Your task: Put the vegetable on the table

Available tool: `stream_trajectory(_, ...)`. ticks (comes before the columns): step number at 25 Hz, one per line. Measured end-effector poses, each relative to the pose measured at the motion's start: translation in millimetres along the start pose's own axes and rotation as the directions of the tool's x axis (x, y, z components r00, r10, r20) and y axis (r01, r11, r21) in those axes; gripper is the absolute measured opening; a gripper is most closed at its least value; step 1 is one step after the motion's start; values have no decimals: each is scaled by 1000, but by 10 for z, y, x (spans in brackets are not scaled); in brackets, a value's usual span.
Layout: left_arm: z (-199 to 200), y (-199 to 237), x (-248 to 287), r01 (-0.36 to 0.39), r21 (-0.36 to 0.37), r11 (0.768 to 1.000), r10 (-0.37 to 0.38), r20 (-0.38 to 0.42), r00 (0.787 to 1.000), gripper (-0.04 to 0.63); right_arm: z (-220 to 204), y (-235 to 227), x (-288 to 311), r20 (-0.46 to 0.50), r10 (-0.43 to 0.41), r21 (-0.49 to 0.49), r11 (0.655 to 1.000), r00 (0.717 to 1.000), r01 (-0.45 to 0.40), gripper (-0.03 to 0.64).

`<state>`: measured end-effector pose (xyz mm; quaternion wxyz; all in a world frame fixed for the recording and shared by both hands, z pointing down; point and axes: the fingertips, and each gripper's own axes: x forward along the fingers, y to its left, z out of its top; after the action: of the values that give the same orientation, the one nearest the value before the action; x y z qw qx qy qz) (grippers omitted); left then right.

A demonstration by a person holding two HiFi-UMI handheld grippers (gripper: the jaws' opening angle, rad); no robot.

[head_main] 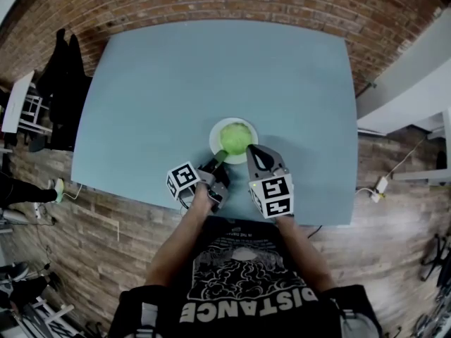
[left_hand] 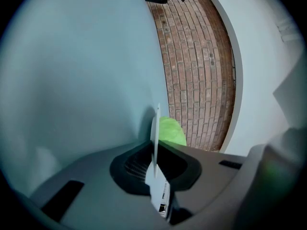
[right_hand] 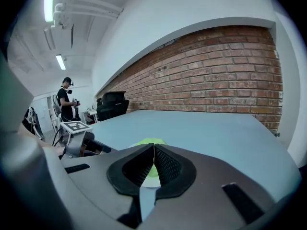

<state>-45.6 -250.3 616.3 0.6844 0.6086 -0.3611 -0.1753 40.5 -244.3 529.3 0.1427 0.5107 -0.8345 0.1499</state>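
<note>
The blue table [head_main: 141, 83] carries a white plate [head_main: 214, 136] close to its near edge, and the green vegetable [head_main: 236, 138] sits on that plate. It looks leafy, light and soft, so I judge a gentle pinch across its rounded top works best. My left tongs [left_hand: 154, 169] are clamped on the plate's rim. My right tongs [right_hand: 153, 159] are pressed together with nothing between them.

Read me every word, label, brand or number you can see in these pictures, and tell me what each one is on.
"DISTANCE": large white letters on the person's black T-shirt, upside down in the head view.
Small line of print above the T-shirt's graphic: too small to read.
Sticker on the left gripper: too small to read.
Left marker cube and right marker cube: square patterns only, no letters or numbers.
</note>
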Motion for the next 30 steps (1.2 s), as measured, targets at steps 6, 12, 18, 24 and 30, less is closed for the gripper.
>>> stream_trajectory(6, 23, 50, 13, -44, -22, 999, 44, 6, 999, 23, -17, -16, -30, -1, -8, -5, 1000, 1000, 8, 9)
stream_trajectory(12, 84, 72, 29, -102, 8, 995, 101, 27, 994, 21, -4, -25, -28, 3, -3, -2, 1000, 1000, 3, 9)
stream_trajectory(18, 105, 95, 20, -180, 84, 980, 180, 13, 984, 21, -9, -23, -29, 14, -6, -1, 1000, 1000, 6, 9)
stream_trajectory(24, 105, 105, 25, -248, 174, 953, 252, -4, 968, 25, -16, -3, -25, 11, -8, 4, 1000, 1000, 8, 9)
stream_trajectory(30, 127, 122, 15, -313, 246, 917, 326, -16, 945, 41, -12, -7, -35, 8, -15, 2, 1000, 1000, 15, 9)
